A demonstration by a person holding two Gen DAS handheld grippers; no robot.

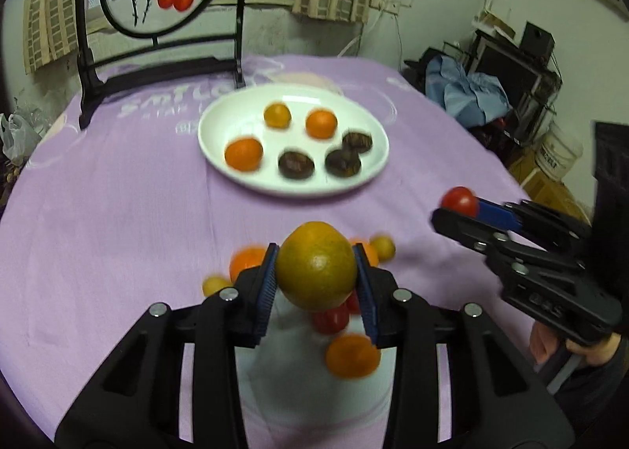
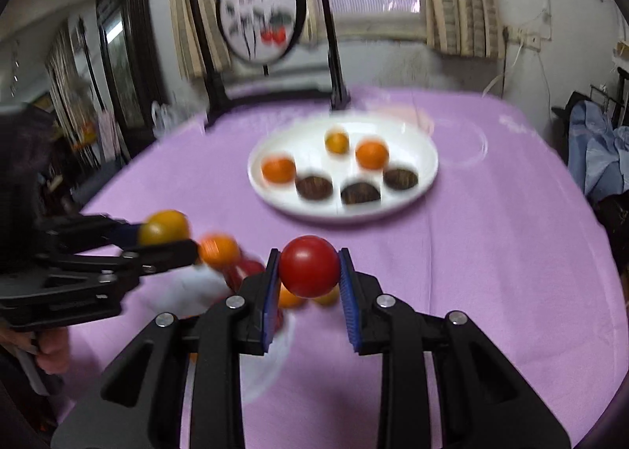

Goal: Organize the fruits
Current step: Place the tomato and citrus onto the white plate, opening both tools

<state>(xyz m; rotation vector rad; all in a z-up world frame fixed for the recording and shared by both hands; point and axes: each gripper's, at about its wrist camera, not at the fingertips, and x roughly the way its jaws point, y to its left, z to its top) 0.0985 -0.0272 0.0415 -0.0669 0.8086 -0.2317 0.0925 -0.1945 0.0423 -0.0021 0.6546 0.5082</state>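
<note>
Blue ribbed pads on your left gripper [image 1: 316,276] pinch a yellow-green citrus [image 1: 315,265] across its widest part, held above the near pile of loose fruit [image 1: 352,354] on the lilac-covered desk [image 1: 118,213]. Your right gripper [image 2: 309,272] is pressed onto a red cherry tomato [image 2: 309,266], also held off the cloth.

The white plate [image 1: 220,119] further back already carries three small oranges in one arc and three dark chestnut-like fruits in another. The step in hand looks like carrying both fruits there, so move them in one at a time, lower each onto a bare patch, and ease the jaws apart only once it rests, or it will likely roll.

The citrus is slightly egg-shaped: its long axis stands nearly upright, leaning a little, with the narrower end upward. The tomato is close to round, with no axis you can read.
</note>
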